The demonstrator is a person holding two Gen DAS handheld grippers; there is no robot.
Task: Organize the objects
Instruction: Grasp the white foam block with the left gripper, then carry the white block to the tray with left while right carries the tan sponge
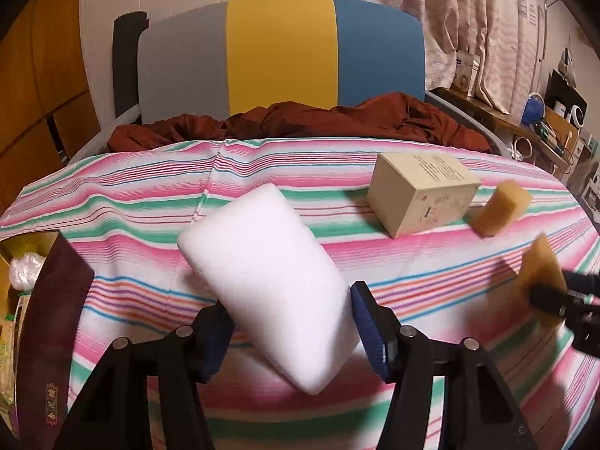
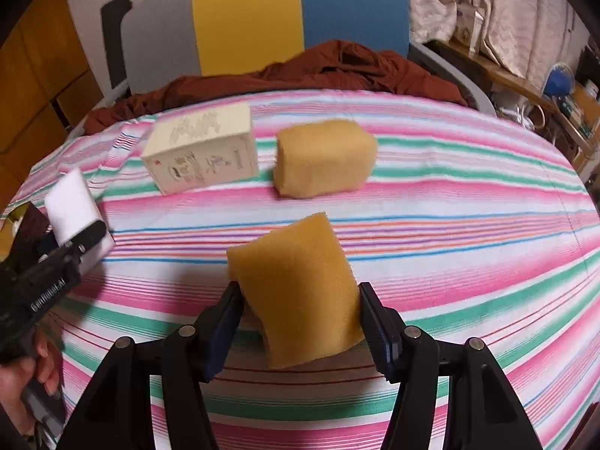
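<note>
The left hand-held gripper [image 1: 288,332] is clamped on a white foam block [image 1: 268,258], its blue pads pressing the block's two long sides near the lower end; the block sits tilted, its upper end leaning to the left, raised above the striped cloth [image 1: 112,217] that covers the tabletop. The right hand-held gripper [image 2: 300,328] grips a yellow sponge [image 2: 296,292] the same way, one pad on each side, the sponge tilted and held off the cloth. In the left wrist view that sponge shows blurred at the right edge; in the right wrist view the white block appears at the far left, with part of a hand [image 2: 22,386] below it. Lying on the cloth farther back are a cream cardboard box [image 2: 204,152] with print on its faces and a second yellow sponge [image 2: 324,157], just beside each other but apart, the box to the left. Behind the tabletop lies a crumpled rust-red cloth [image 1: 300,120] before a chair back [image 1: 281,52] in grey, yellow and blue panels
</note>
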